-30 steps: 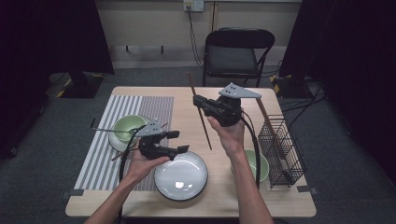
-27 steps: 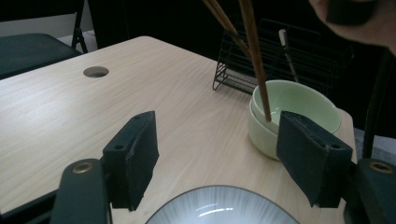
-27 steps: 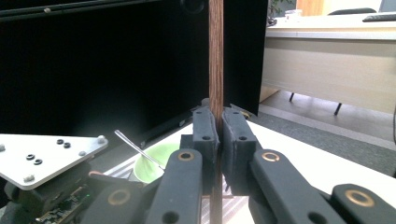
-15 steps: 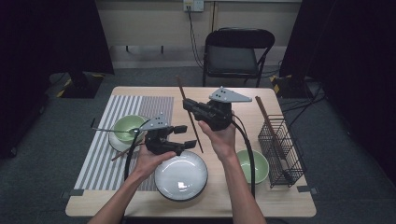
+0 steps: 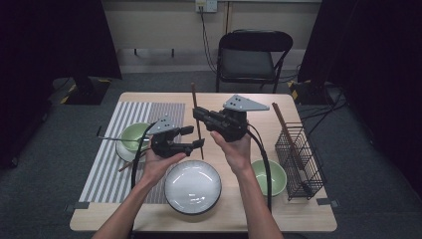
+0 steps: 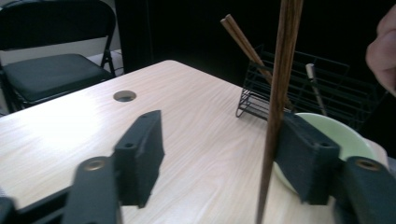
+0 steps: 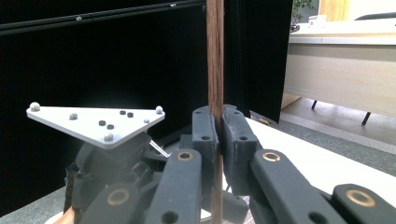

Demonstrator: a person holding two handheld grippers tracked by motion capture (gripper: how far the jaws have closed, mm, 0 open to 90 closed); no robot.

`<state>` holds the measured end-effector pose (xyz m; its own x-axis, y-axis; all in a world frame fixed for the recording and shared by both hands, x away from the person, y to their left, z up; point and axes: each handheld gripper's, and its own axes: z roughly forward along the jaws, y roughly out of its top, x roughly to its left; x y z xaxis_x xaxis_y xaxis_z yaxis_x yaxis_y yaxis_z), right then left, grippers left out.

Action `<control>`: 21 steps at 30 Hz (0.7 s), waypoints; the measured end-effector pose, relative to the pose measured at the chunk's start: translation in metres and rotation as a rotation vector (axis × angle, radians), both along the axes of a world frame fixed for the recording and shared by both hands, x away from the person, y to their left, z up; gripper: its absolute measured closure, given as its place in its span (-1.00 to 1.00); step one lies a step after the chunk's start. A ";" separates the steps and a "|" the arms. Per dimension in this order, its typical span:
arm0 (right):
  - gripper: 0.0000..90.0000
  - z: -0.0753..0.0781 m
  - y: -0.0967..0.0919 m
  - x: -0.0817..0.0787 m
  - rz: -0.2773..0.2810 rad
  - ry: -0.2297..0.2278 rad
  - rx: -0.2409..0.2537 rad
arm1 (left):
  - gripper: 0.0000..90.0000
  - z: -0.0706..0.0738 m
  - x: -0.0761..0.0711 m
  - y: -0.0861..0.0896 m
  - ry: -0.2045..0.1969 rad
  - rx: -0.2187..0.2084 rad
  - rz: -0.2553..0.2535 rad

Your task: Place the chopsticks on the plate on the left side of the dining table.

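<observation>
Right gripper (image 5: 199, 116) is clamped tight on a dark wooden chopstick (image 5: 197, 119), holding it upright above the middle of the table (image 5: 298, 209); in the right gripper view the stick (image 7: 215, 56) runs straight up between the closed jaws. The left gripper (image 5: 196, 137) has its jaws apart around the lower end of that chopstick and they have just been closing in; in the left gripper view the stick (image 6: 279, 93) lies against one pad while the other pad stands clear.

Containers now. The black wire rack (image 5: 298, 159) at the right edge holds another chopstick (image 5: 281, 122) leaning out of it. A green bowl (image 5: 276, 177) just left of it looks empty, and so does the white plate (image 5: 193, 186) at the near edge. On the striped mat (image 5: 107, 164) at the left, a second green bowl (image 5: 132, 135) sits on a saucer. No legible writing anywhere.
</observation>
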<state>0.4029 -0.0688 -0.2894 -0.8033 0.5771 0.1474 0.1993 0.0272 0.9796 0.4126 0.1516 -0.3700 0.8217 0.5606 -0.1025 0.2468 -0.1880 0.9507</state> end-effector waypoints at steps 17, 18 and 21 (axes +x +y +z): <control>0.88 -0.004 0.002 0.003 0.034 0.030 -0.031 | 0.40 0.015 -0.004 0.005 -0.020 -0.037 -0.118; 0.88 -0.005 0.002 0.003 0.039 0.030 -0.031 | 0.48 0.016 -0.004 0.005 -0.024 -0.041 -0.125; 0.88 -0.006 0.003 0.003 0.040 0.036 -0.040 | 0.61 0.020 -0.004 0.004 -0.025 -0.041 -0.145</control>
<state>0.4062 -0.0661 -0.2950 -0.8202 0.5510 0.1541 0.2323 0.0746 0.9698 0.4089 0.1554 -0.3503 0.8964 0.4315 -0.1013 0.1958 -0.1804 0.9639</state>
